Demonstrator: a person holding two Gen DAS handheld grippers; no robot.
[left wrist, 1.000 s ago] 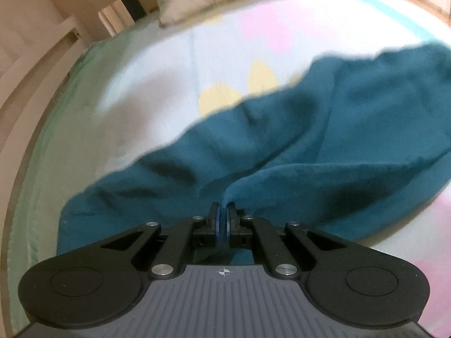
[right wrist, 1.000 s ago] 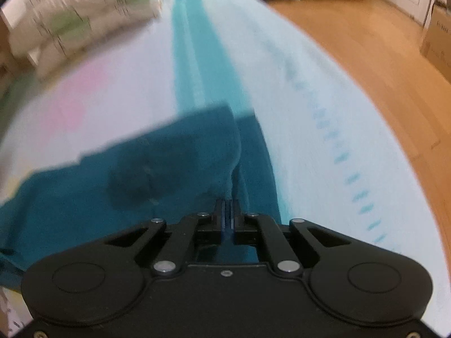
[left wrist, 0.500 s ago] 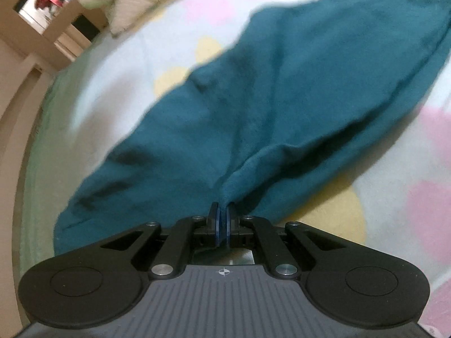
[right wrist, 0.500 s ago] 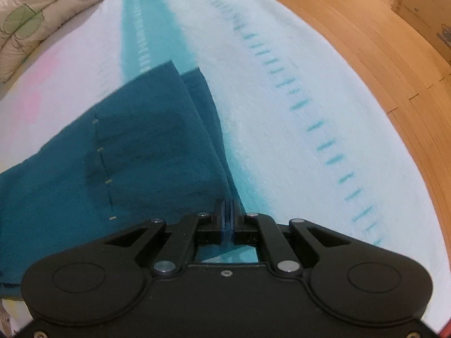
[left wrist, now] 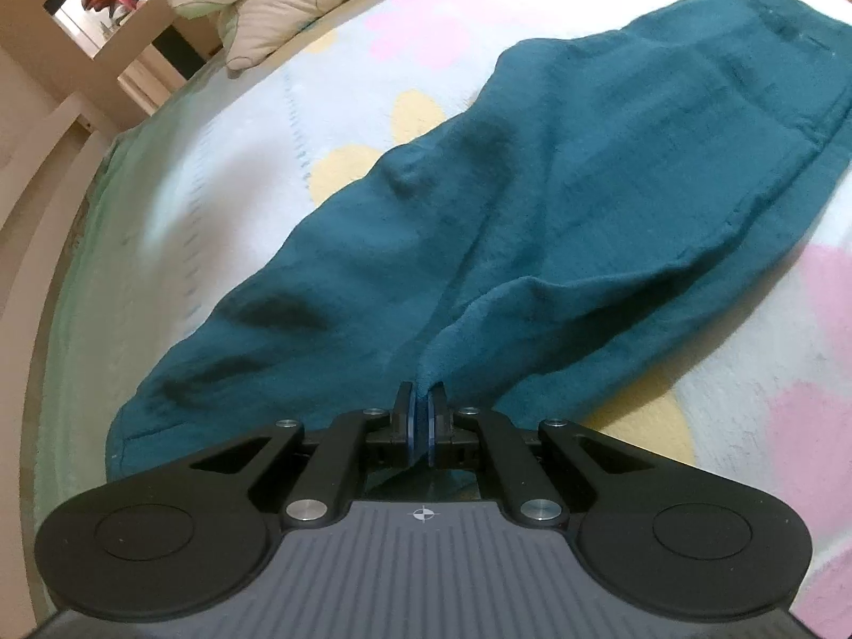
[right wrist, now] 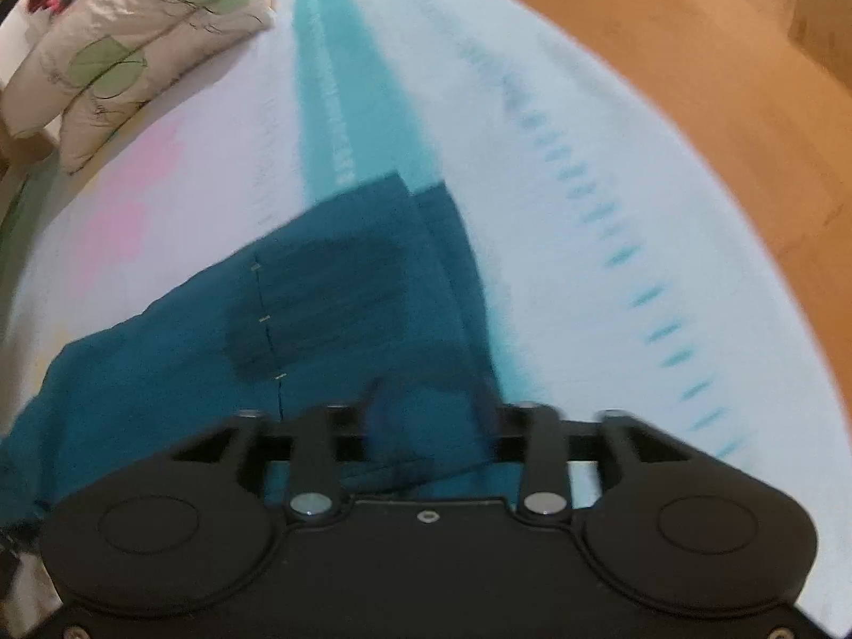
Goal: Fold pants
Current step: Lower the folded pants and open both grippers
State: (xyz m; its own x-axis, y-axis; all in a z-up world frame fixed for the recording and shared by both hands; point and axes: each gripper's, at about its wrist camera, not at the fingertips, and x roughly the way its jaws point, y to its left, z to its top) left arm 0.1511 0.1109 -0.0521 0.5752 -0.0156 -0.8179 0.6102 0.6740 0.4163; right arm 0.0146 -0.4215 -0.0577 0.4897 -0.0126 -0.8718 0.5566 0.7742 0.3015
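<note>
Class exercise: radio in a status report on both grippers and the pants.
Left gripper shut on teal pants. Right gripper open, blurred, over pants. Pants spread on bed blanket. Nothing in the way.

My right gripper has its fingers spread wide apart, blurred, with nothing pinched between them. The teal pants lie flat under and ahead of the fingers, reaching away to my left. They rest on a pale blanket with a turquoise stripe running forward. A leaf-print pillow sits far ahead to the left; wooden floor is off to the right.
</note>
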